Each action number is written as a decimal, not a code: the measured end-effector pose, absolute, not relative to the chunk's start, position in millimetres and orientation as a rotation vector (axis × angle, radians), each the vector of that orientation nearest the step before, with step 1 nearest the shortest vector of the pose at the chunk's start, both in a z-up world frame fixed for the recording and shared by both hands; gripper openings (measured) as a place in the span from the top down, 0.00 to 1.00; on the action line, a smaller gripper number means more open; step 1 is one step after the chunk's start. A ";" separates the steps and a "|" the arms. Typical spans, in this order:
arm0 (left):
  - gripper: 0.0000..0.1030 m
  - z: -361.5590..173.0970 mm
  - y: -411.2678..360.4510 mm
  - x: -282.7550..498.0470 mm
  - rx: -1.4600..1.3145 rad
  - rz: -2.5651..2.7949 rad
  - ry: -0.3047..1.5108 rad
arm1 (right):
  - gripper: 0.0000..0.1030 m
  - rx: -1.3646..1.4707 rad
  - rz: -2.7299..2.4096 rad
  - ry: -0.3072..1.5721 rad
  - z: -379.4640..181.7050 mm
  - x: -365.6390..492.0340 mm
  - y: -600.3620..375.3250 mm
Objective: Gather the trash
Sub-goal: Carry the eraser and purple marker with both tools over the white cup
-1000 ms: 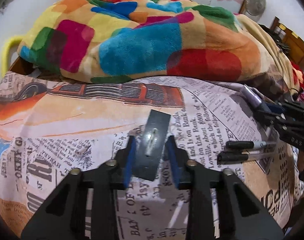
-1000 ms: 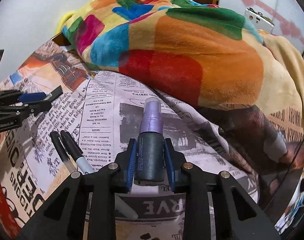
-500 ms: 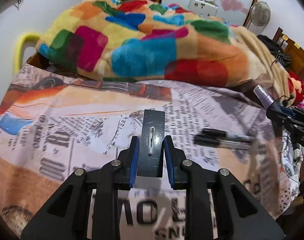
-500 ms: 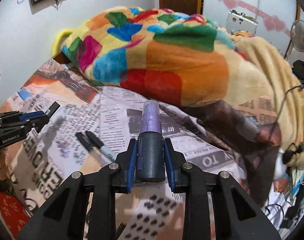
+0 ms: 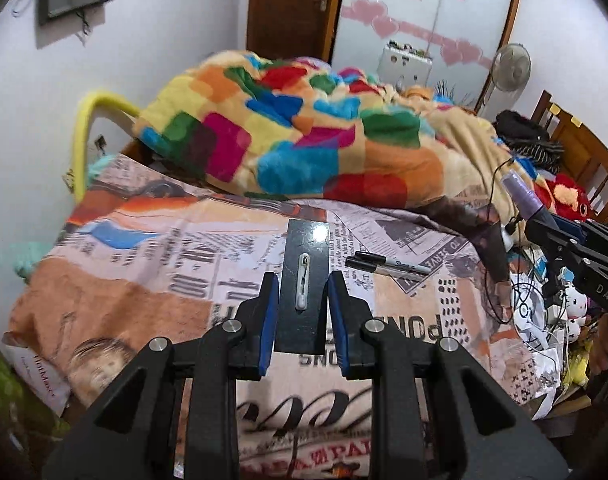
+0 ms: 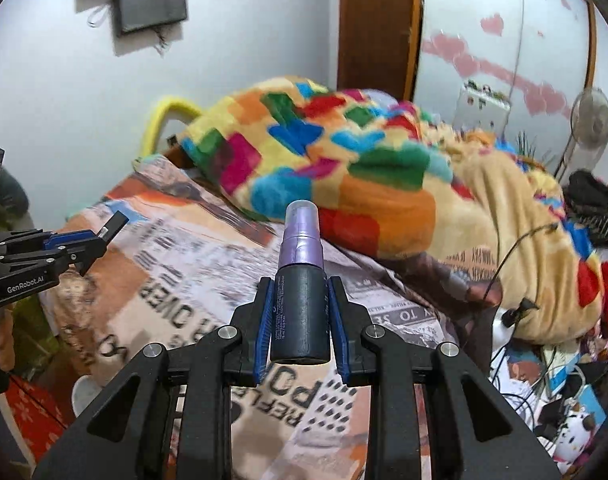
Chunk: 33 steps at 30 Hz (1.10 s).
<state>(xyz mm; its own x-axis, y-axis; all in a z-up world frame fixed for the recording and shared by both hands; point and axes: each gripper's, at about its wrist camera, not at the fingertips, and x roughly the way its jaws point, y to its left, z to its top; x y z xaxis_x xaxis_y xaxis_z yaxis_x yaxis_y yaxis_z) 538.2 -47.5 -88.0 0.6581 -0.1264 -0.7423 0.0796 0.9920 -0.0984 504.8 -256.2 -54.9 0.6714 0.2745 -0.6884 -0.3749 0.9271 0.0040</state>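
My left gripper [image 5: 303,286] is shut on a flat dark rectangular packet [image 5: 304,276] with a small white piece on its face, held well above the bed. My right gripper [image 6: 299,294] is shut on a dark spray bottle [image 6: 301,304] with a purple cap, also lifted above the bed. The right wrist view catches the left gripper [image 6: 99,236] at the left edge with the packet's end sticking out. At the right edge of the left wrist view the right gripper [image 5: 544,220] shows with the bottle's purple cap [image 5: 520,192] pointing up. Two black markers [image 5: 388,266] lie on the newspaper-print sheet [image 5: 223,264].
A colourful patchwork blanket [image 5: 304,144] is heaped at the far end of the bed. Cables, soft toys and clutter [image 5: 552,312] fill the floor to the bed's right. A yellow bed rail [image 5: 85,120], a wooden door [image 5: 291,4] and a fan [image 5: 510,66] stand behind.
Both grippers have risen and pulled back from the bed with their objects still gripped; the markers and sheet now look smaller and farther, and more of the room shows.
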 end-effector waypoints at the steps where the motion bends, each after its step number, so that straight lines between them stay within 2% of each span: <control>1: 0.77 -78.2 -43.0 524.5 -0.060 -0.109 0.833 | 0.77 -0.143 0.379 0.740 -47.2 495.7 -251.4; 14: 0.77 -22.0 32.0 382.9 -0.112 0.006 0.739 | 0.77 -0.171 0.497 0.675 -9.3 397.7 -179.5; 26: 0.77 -21.9 121.2 266.5 -0.178 0.167 0.709 | 0.77 -0.233 0.672 0.683 -19.2 334.1 -83.3; 33: 0.77 -35.9 167.4 213.4 -0.217 0.266 0.733 | 0.77 -0.266 0.787 0.717 -44.5 300.6 -25.2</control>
